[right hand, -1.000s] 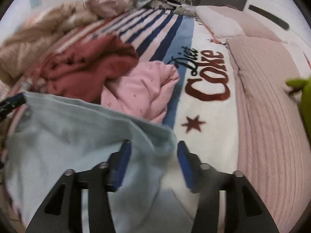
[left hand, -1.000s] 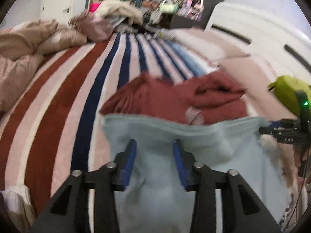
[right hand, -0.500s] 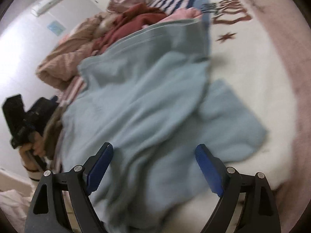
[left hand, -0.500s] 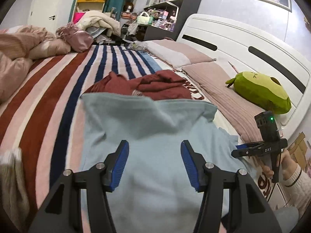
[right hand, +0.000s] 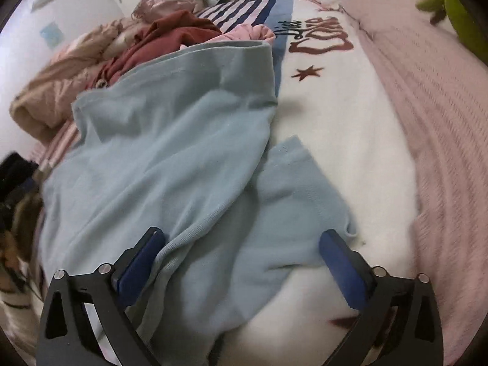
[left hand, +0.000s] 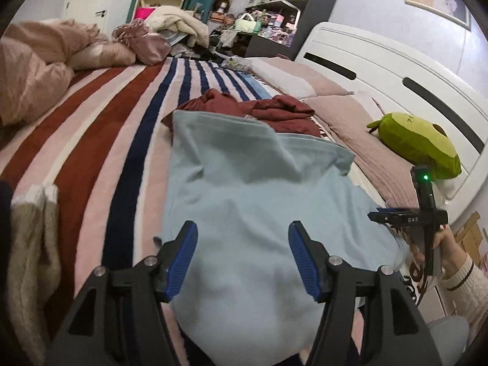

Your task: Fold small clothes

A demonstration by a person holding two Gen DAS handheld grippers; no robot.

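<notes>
Blue shirt (left hand: 244, 189) lies lengthwise near-to-far on bed (left hand: 100, 128); far hem hides part of red pile (left hand: 274, 113). Both tongs, left (left hand: 242, 257) and right (right hand: 244, 262), have just been opening, gripping nothing.

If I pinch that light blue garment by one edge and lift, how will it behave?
Likely floppy: the light blue garment already lies in soft creases and would hang and bunch. Probably light, being thin knit. It may drag on the fuzzy blanket rather than slide.

The white blanket (right hand: 335, 116) reads "Diet Coke" (right hand: 317, 35) in dark script, just beyond a red star (right hand: 306, 72). The right gripper (left hand: 393, 215) carries "DAS" on its crossbar.
</notes>
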